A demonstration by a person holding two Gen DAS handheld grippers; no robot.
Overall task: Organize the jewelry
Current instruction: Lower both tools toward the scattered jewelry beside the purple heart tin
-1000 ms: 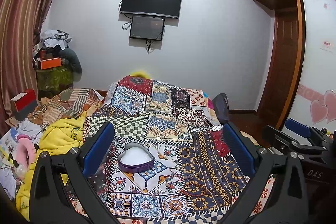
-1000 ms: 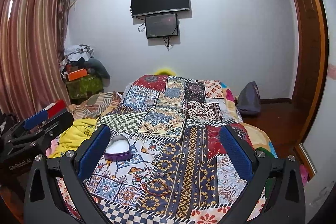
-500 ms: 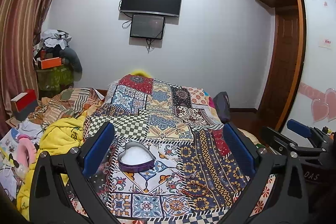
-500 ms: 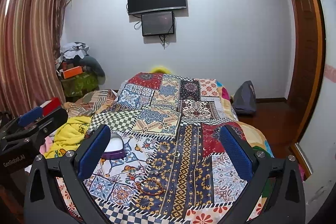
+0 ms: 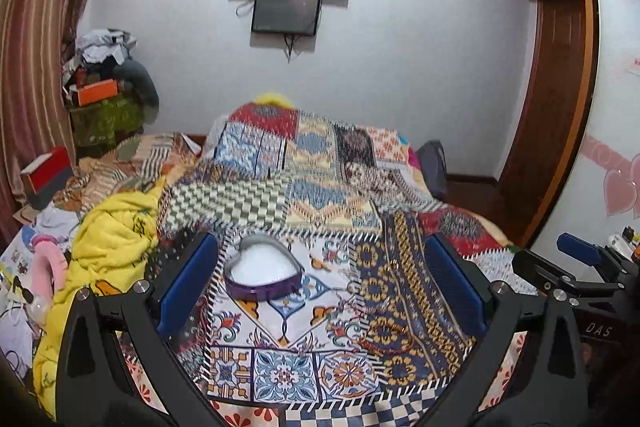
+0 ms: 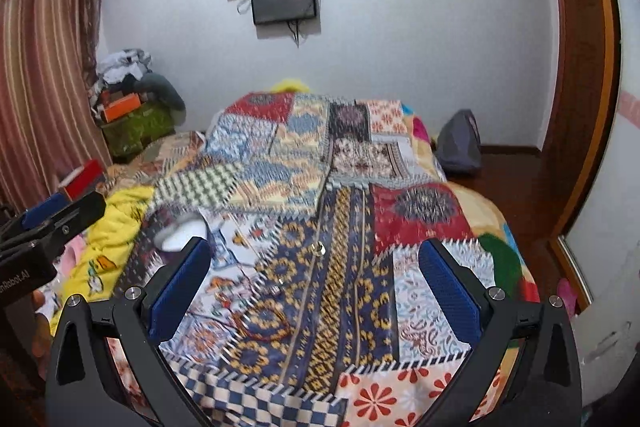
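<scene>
A: Grippers both lower and nearer the bed than a second ago; the bedspread fills more of each wrist view. Left gripper (image 5: 322,287) jaws spread wide, empty. Right gripper (image 6: 316,291) likewise wide apart, nothing between its blue pads.

B: Task items?

A: Purple heart-shaped box with white lining (image 5: 262,273) sits open on the patchwork quilt (image 5: 304,371), framed between the left fingers. Nothing visible inside it. Red beaded bracelet (image 6: 266,325) lies loose on the quilt, just right of the box, near the right gripper's left finger. Small gold ring (image 6: 317,248) lies farther up the blue-and-gold strip. Thin chain-like pieces near the bracelet, too blurred to identify.

B: Meaning?

A: Judgement: approach phase, no item collected yet. Motion blur in the right view suggests that hand is travelling faster; bracelet looks the likely first pick, box steadied by the left.
</scene>
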